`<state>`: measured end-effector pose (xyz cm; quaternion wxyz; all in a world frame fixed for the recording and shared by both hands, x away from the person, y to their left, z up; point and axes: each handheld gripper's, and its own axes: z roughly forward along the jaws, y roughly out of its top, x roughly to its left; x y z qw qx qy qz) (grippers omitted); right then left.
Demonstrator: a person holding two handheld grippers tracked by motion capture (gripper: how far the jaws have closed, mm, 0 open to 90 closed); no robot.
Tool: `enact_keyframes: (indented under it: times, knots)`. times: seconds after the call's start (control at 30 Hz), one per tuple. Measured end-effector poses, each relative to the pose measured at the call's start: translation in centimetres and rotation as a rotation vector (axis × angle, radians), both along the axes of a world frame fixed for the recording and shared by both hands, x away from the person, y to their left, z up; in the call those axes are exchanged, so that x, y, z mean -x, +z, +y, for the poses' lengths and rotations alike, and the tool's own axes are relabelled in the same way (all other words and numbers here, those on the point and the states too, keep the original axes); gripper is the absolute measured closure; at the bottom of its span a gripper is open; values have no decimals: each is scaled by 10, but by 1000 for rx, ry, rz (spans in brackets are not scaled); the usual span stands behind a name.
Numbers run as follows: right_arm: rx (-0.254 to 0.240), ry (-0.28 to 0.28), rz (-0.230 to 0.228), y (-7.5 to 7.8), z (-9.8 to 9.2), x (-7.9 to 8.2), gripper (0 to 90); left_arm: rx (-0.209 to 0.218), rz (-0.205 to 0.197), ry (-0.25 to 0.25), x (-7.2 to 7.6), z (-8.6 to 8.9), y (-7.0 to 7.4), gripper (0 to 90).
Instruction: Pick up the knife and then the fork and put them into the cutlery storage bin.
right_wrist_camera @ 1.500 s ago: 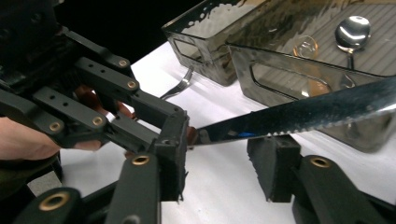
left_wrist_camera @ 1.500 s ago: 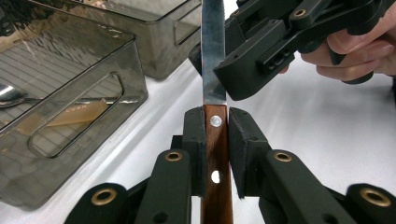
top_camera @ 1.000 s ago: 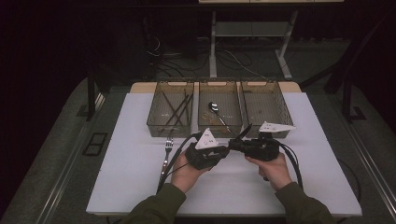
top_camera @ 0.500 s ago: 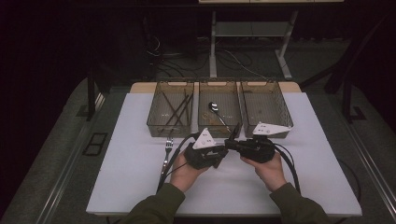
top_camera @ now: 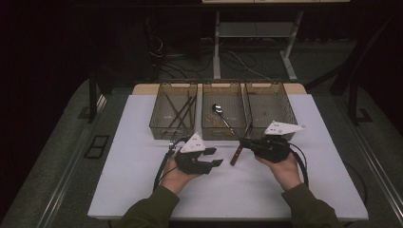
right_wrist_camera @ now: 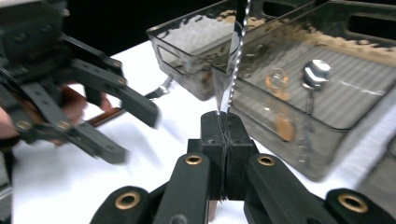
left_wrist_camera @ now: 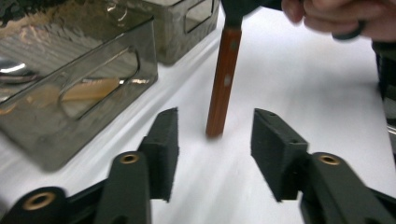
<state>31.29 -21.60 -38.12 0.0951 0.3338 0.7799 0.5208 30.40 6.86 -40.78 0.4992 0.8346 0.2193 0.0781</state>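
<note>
My right tool (right_wrist_camera: pixel 223 140) clamps the knife (top_camera: pixel 236 153) by its blade.
My left tool (left_wrist_camera: pixel 215 149) has just opened, empty, near the wooden handle (left_wrist_camera: pixel 223 84) over the counter (top_camera: pixel 142 142).

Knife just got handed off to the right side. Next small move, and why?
Probably carry the knife up and over the right-hand bin. The right hand-held gripper is shut on its blade, the wooden handle hanging free, and the left hand-held gripper, jaws just opened, holds nothing. That bin looks empty.
</note>
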Motion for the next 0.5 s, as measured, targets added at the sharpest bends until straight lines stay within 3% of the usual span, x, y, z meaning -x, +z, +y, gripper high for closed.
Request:
enact_keyframes:
  times: [0.27,0.5]
  knots:
    - [31,-30,-20,9,-18,-3,892,4,-3,6,9,43,-1,376]
    - [58,-61,-26,19,-35,-6,892,22,7,18,18,70,-6,274]
